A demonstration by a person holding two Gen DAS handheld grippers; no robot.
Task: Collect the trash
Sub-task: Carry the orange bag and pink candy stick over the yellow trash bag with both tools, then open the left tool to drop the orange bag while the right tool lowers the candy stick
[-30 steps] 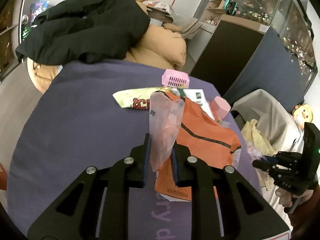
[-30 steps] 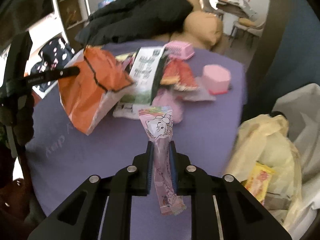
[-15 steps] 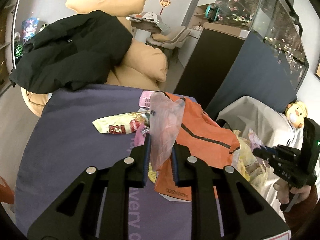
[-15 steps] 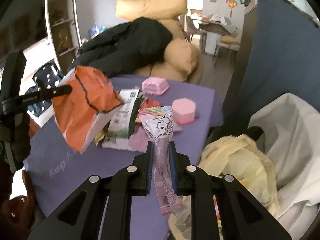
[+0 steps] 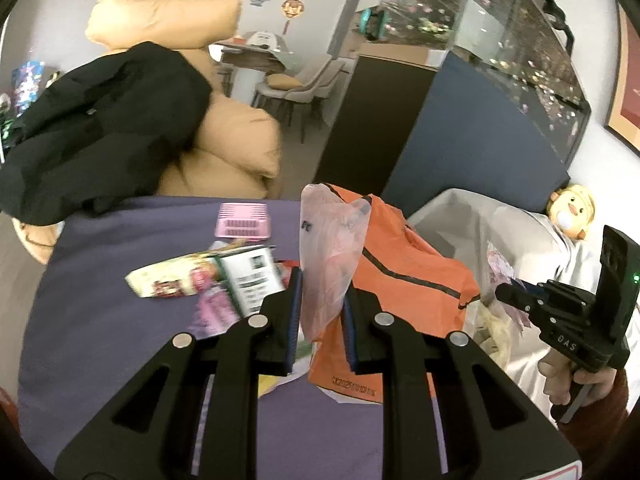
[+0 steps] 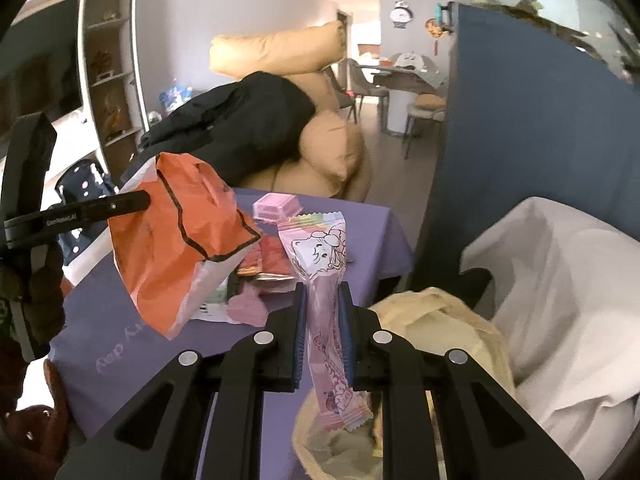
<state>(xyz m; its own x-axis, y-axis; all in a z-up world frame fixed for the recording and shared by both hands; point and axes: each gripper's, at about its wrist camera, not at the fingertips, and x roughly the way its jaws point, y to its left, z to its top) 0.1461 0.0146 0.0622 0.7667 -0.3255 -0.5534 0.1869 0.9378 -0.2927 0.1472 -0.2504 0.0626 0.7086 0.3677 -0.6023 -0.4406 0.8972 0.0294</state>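
Left wrist: one orange bag, two tongs

"DAS" in pale letters on the black body of the right gripper, "GenRobot.AI" along the black finger of the left gripper, a printed code starting "CX2025" on the lower edge of the orange bag, mirrored "day" faintly readable on the purple tablecloth

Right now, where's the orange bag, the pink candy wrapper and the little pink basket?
orange bag [image 6: 168, 248]: right wrist view, its orange front.
pink candy wrapper [image 6: 320, 264]: right wrist view, cartoon picture.
pink basket [image 5: 243, 221]: left wrist view, its slotted side.
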